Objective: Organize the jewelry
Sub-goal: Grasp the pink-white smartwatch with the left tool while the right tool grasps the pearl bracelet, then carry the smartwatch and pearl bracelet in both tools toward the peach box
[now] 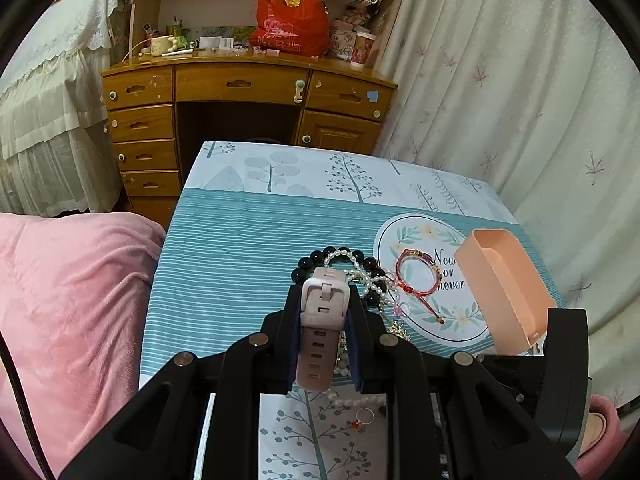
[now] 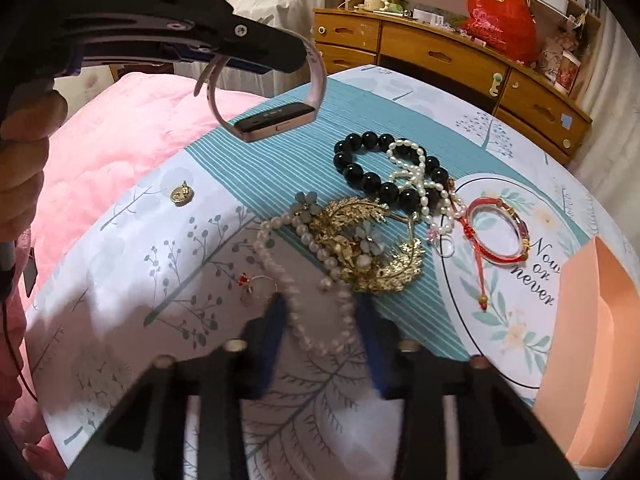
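Observation:
My left gripper [image 1: 325,298] is shut on the strap of a pink smartwatch [image 1: 322,312] and holds it above the table; the right wrist view shows the watch [image 2: 276,120] hanging from that gripper [image 2: 256,54]. My right gripper [image 2: 320,312] is open, low over a pearl bracelet [image 2: 304,280] that lies between its fingers. Beside it lie a gold leaf brooch [image 2: 368,252], a black bead bracelet [image 2: 384,172], a pearl strand [image 2: 416,176], a red bangle [image 2: 498,230], a small ring [image 2: 256,286] and a gold pendant [image 2: 181,194]. A peach box [image 2: 592,344] stands at the right.
The table [image 1: 248,248] has a teal patterned cloth. A pink blanket [image 1: 68,300] lies to its left. A wooden desk [image 1: 240,92] with a red bag [image 1: 292,20] stands behind, and a curtain [image 1: 520,100] hangs at the right.

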{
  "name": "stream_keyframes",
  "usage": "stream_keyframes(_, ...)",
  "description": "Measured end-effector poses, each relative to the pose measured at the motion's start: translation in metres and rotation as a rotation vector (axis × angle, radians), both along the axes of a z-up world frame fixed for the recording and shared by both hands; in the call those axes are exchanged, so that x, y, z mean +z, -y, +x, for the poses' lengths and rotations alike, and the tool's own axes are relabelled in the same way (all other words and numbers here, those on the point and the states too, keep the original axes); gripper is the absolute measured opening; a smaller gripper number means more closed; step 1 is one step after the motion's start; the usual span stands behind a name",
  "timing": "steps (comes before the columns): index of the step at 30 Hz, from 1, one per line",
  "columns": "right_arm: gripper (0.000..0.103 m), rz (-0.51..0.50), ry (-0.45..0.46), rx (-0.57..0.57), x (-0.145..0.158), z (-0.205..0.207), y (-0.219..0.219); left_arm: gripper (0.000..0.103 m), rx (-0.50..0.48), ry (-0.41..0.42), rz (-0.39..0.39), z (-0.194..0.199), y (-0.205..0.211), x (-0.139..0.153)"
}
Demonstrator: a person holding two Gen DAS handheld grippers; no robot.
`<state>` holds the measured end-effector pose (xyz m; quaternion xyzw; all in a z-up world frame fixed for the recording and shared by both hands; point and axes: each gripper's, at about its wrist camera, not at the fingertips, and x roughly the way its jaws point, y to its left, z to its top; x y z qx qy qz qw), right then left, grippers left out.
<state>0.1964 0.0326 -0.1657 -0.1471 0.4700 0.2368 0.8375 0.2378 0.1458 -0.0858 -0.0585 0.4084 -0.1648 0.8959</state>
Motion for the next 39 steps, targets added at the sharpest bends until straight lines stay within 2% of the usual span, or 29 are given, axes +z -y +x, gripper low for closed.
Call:
stream_keyframes(1, 0.014, 0.001, -0.006, -0.002, 0.001, 0.000, 0.000, 0.018, 0.002, 0.001, 0.000, -0.001, 0.000, 0.000)
stream_keyframes(10, 0.011, 0.092, -0.094, -0.062, 0.004, 0.000, 0.018, 0.018, 0.017, 0.004, 0.000, -0.011, -0.001, 0.007)
stream_keyframes(11, 0.001, 0.108, -0.095, -0.063, 0.007, -0.002, 0.021, 0.018, 0.016, 0.008, 0.001, -0.013, -0.001, 0.009)
stream_keyframes(18, 0.000, 0.100, -0.112, -0.065, 0.011, -0.016, 0.031, 0.018, 0.009, 0.032, 0.009, -0.026, 0.005, 0.022)
stream_keyframes(21, 0.001, 0.084, -0.107, -0.102, 0.011, -0.018, 0.035, 0.018, 0.010, 0.039, 0.012, -0.032, 0.007, 0.026)
stream_keyframes(23, 0.004, 0.085, -0.121, -0.126, 0.010, -0.012, 0.038, 0.018, 0.014, 0.042, 0.013, -0.035, 0.007, 0.029)
stream_keyframes(25, 0.014, 0.104, -0.132, -0.148, 0.011, -0.009, 0.039, 0.018, 0.017, 0.046, 0.019, -0.038, 0.007, 0.032)
stream_keyframes(27, 0.034, 0.115, -0.138, -0.155, 0.010, -0.005, 0.038, 0.018, 0.021, 0.047, 0.022, -0.040, 0.008, 0.033)
stream_keyframes(32, 0.035, 0.084, -0.127, -0.144, 0.006, 0.000, 0.022, 0.018, 0.031, 0.046, 0.024, -0.044, 0.007, 0.036)
stream_keyframes(33, 0.030, 0.074, -0.118, -0.141, 0.006, 0.001, 0.020, 0.018, 0.035, 0.044, 0.024, -0.044, 0.006, 0.036)
stream_keyframes(34, 0.022, 0.055, -0.108, -0.133, 0.006, 0.000, 0.017, 0.018, 0.038, 0.043, 0.023, -0.045, 0.005, 0.036)
stream_keyframes(35, 0.007, 0.037, -0.102, -0.118, 0.006, 0.001, 0.014, 0.018, 0.040, 0.042, 0.022, -0.046, 0.005, 0.036)
stream_keyframes(39, 0.007, 0.085, -0.138, -0.085, 0.007, 0.001, 0.013, 0.018, 0.042, 0.042, 0.019, -0.049, 0.003, 0.038)
